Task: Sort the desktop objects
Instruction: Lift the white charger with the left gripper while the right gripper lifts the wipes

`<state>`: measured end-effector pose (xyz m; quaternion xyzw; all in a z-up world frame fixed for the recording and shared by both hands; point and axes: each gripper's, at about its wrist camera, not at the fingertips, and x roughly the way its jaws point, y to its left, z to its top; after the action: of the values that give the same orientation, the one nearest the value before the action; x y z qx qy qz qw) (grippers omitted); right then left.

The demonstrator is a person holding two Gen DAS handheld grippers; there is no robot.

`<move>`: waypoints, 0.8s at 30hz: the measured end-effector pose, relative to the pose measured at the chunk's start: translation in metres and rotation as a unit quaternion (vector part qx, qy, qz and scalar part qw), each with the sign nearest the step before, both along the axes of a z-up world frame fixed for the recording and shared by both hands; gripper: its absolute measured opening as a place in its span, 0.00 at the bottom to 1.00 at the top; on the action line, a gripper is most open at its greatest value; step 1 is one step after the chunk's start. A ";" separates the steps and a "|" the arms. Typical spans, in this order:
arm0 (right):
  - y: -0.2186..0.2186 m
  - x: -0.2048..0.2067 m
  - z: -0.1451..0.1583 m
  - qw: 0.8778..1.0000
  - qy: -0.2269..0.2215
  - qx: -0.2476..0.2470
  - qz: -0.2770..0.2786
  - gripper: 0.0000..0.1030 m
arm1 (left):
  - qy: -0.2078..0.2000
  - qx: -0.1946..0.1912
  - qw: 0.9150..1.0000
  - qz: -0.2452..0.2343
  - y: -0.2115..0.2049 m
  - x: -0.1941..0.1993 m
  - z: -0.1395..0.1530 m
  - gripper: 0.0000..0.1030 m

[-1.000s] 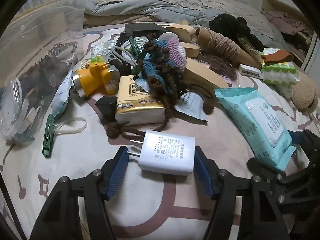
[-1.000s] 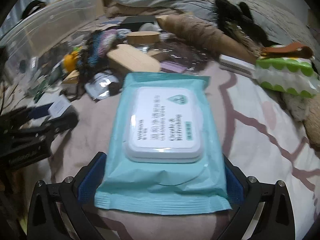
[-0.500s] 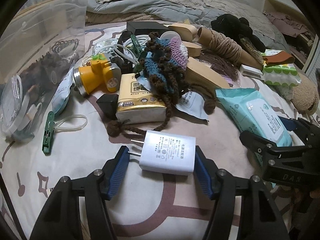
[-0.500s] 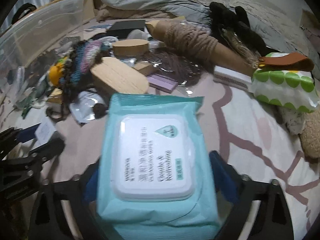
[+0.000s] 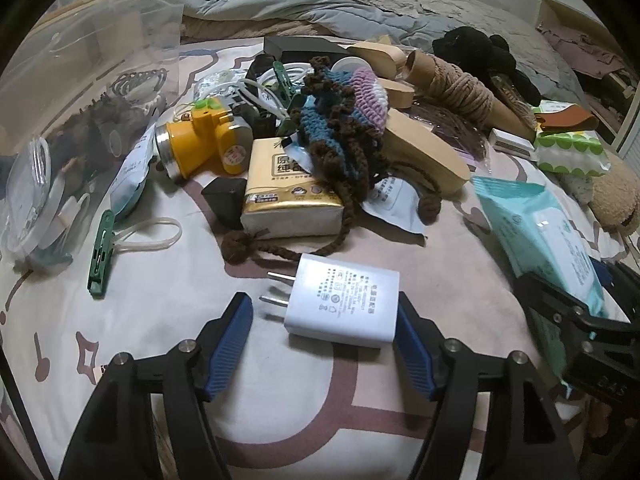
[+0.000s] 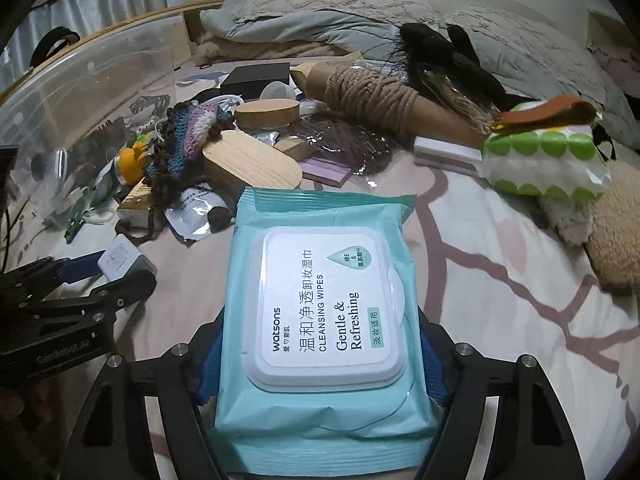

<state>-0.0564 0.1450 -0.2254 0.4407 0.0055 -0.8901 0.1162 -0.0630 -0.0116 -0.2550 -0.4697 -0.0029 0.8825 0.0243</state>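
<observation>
Gripping step: both tongs were at pick-up, one item each.
R tongs (image 6: 320,364): closing on the teal wipes pack (image 6: 320,320) — blue pads pressed into both long sides, pack squeezed between them, front end sticking out over the bedsheet (image 6: 500,248).
L tongs (image 5: 324,344): jaws opening, astride the white charger (image 5: 344,300); right pad touched its side, left pad stood clear of the prongs — no grip yet.
Charger loc: flat on the sheet, prongs pointing left, just in front of the clutter pile.
Step in hand: prob. lifting the wipes while the charger grasp wasn't done.
Next move needs: L tongs to re-centre and close on the charger body, not the prongs; R to keep a firm squeeze, since the soft pack could sag or slip.
Likely drop-off: clear plastic bin (image 5: 80,80) at far left — a guess.
Surface: a bed, no counter; pale sheet w/ pink line pattern, soft, so things sit a bit sunk.
Clutter: yellow headlamp (image 5: 196,140), tissue pack (image 5: 288,196), crochet piece (image 5: 340,120), twine cone (image 5: 460,88), green clip (image 5: 100,256).
Room: dim bedroom, grey quilt (image 5: 320,0) bunched at the back.
</observation>
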 end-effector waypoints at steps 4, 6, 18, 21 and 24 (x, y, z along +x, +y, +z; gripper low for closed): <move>0.002 0.007 0.001 1.000 -0.002 -0.008 -0.006 0.75 | -0.002 0.005 1.000 0.004 -0.001 -0.001 -0.002 0.70; 0.003 0.011 0.000 1.000 -0.001 -0.008 -0.010 0.75 | 0.000 0.006 1.000 0.005 -0.001 -0.001 -0.002 0.70; 0.007 0.029 -0.005 0.998 0.005 0.042 -0.046 0.75 | 0.007 0.010 1.000 -0.001 0.004 0.003 0.002 0.61; 0.007 0.029 -0.008 0.998 0.007 0.042 -0.045 0.75 | 0.009 0.013 1.000 -0.006 0.005 0.003 0.002 0.61; 0.008 0.030 -0.009 0.998 0.010 0.036 -0.048 0.75 | 0.012 0.011 1.000 -0.005 0.005 0.002 0.002 0.62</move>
<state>-0.0269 0.1532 -0.2341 0.4351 0.0177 -0.8984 0.0571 -0.0608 -0.0062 -0.2529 -0.4587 -0.0099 0.8879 0.0338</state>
